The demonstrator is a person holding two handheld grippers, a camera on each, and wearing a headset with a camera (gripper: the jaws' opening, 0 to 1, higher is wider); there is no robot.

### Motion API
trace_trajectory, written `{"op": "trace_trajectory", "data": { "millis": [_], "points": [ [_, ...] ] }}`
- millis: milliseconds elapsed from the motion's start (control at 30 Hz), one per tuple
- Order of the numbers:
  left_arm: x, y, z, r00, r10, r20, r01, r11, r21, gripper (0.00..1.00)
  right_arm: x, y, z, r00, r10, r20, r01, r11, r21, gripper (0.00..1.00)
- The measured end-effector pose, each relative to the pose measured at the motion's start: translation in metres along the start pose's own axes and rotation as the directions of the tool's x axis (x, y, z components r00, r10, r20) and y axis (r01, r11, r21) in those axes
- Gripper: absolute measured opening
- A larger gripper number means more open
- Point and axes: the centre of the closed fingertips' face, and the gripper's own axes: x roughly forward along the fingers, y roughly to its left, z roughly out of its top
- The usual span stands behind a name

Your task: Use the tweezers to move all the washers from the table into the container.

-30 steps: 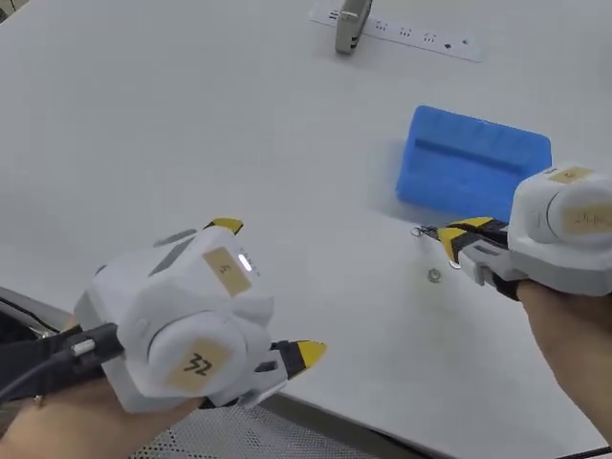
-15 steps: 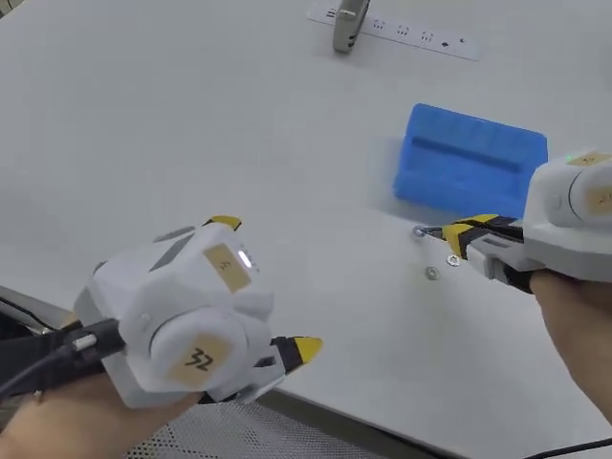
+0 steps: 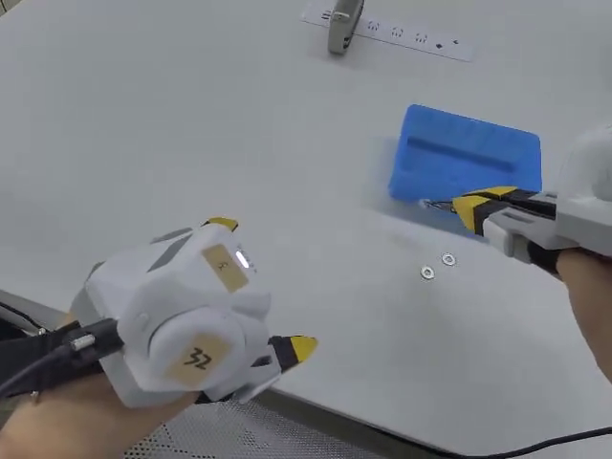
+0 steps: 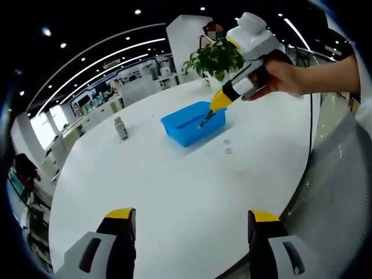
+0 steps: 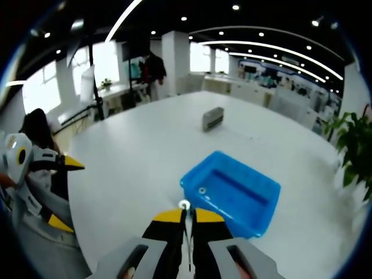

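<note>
- Since a second ago, my right gripper point(image 3: 475, 207), clamped on thin metal tweezers point(image 3: 438, 205) pinching a small silver washer point(image 5: 184, 204), rose to the near rim of the blue plastic container point(image 3: 469, 158) for dropping.
- Meanwhile my left gripper point(image 3: 263, 287) waited near-left, jaws wide.

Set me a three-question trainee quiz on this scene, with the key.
1. True or false: the left gripper is shut on the tweezers.
2. How many washers lie loose on the table in the head view?
3. The right gripper holds: A nothing; B tweezers with a washer at their tip; C the blue container.
Key: 1 false, its jaws stand apart and empty; 2 two; 3 B.
</note>
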Motion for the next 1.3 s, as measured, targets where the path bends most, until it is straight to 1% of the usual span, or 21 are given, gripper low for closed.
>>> {"op": "trace_trajectory", "data": {
  "millis": [167,267,367,500,633,667,733,833,900,967,1100,1167,1233,1300],
  "points": [
    [0.000,0.000,0.000,1.0000,0.000,-0.002,0.000,1.000,0.000,0.80,0.001,-0.011,0.007,0.9997,-0.018,0.019,0.018,1.000,0.001,0.01],
    [0.000,0.000,-0.001,1.0000,0.000,-0.006,0.000,1.000,0.004,0.79,0.003,-0.024,0.014,0.9989,-0.034,0.032,0.034,0.999,0.008,0.01],
    [0.000,0.000,-0.002,1.0000,-0.001,-0.008,0.001,1.000,0.005,0.79,0.008,-0.030,0.016,0.9985,-0.045,0.032,0.045,0.999,0.003,0.01],
    [0.000,0.000,-0.002,0.9999,-0.002,-0.012,0.002,1.000,0.004,0.79,0.015,-0.039,0.018,0.9986,-0.045,0.028,0.045,0.999,0.003,0.01],
    [0.000,0.000,-0.003,0.9999,-0.001,-0.015,0.001,1.000,0.003,0.78,0.023,-0.044,0.013,0.9993,-0.037,0.004,0.037,0.999,0.002,0.01],
    [0.001,0.000,-0.003,0.9999,-0.002,-0.017,0.002,1.000,0.003,0.78,0.028,-0.045,0.009,0.9994,-0.032,-0.011,0.032,1.000,-0.001,0.01],
    [0.001,0.000,-0.004,0.9998,-0.002,-0.020,0.002,1.000,0.006,0.78,0.032,-0.047,0.005,0.9991,-0.029,-0.031,0.028,1.000,-0.006,0.01],
    [0.001,-0.001,-0.004,0.9997,-0.003,-0.023,0.003,1.000,0.004,0.78,0.035,-0.049,0.004,0.9987,-0.026,-0.044,0.026,1.000,-0.005,0.01],
    [0.001,-0.001,-0.005,0.9997,-0.003,-0.026,0.003,1.000,0.003,0.78,0.040,-0.052,0.000,0.9980,-0.023,-0.059,0.023,1.000,0.000,0.01],
    [0.001,0.000,-0.005,0.9996,-0.002,-0.028,0.002,1.000,0.004,0.77,0.042,-0.053,0.000,0.9973,-0.021,-0.070,0.022,1.000,0.001,0.01],
    [0.001,-0.001,-0.006,0.9994,-0.003,-0.035,0.004,1.000,0.005,0.77,0.052,-0.058,-0.007,0.9945,-0.024,-0.102,0.023,1.000,-0.015,0.01],
    [0.002,-0.001,-0.007,0.9992,-0.004,-0.039,0.004,1.000,0.006,0.77,0.054,-0.058,-0.007,0.9932,-0.023,-0.115,0.021,1.000,-0.018,0.01],
    [0.002,-0.001,-0.008,0.9991,-0.004,-0.042,0.004,1.000,0.005,0.77,0.057,-0.058,-0.006,0.9913,-0.015,-0.131,0.012,1.000,-0.023,0.01],
    [0.002,-0.001,-0.008,0.9989,-0.004,-0.047,0.004,1.000,0.005,0.77,0.058,-0.058,-0.010,0.9885,-0.005,-0.151,0.002,1.000,-0.020,0.01]
  ]
}}
